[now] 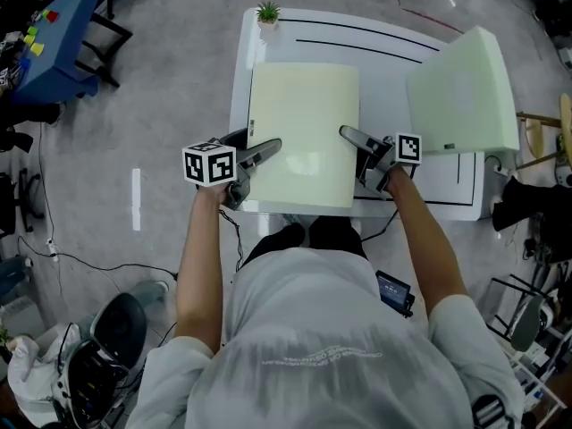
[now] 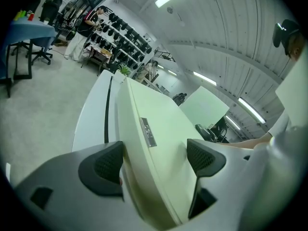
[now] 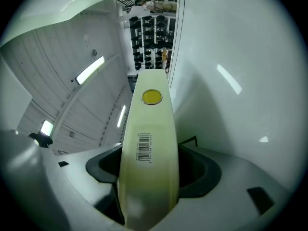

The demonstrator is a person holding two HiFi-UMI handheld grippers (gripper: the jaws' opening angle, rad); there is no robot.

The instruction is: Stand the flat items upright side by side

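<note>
Cream slab (image 1: pixel 304 137) of foam lies over the near part of a white counter (image 1: pixel 447 195) in the head view, its front edge reaching the counter's near rim. The left tongs (image 1: pixel 259 147) stand at its left edge and the right tongs (image 1: pixel 357 150) at its right edge, each on a bare forearm. A second, green slab (image 1: pixel 465 92) rests tilted on the counter's right side, apart from the first, and a small potted plant (image 1: pixel 267 13) sits at the far left corner. In the left gripper view the cream slab (image 2: pixel 159 143) runs away at a slant between the left tongs (image 2: pixel 154 160). One dark pad lies against its side, while the other stands just off its broad face, so these tongs are spread around the edge and not clamped. A small grey label (image 2: pixel 147 131) marks the slab, and the green slab (image 2: pixel 204 107) shows beyond it. In the right gripper view the cream slab (image 3: pixel 149 148) stands edge-on and fills the right tongs (image 3: pixel 149 165), which pinch it with both pads against its sides. That edge carries a barcode (image 3: pixel 144 148) and a yellow dot (image 3: pixel 152 96).
</note>
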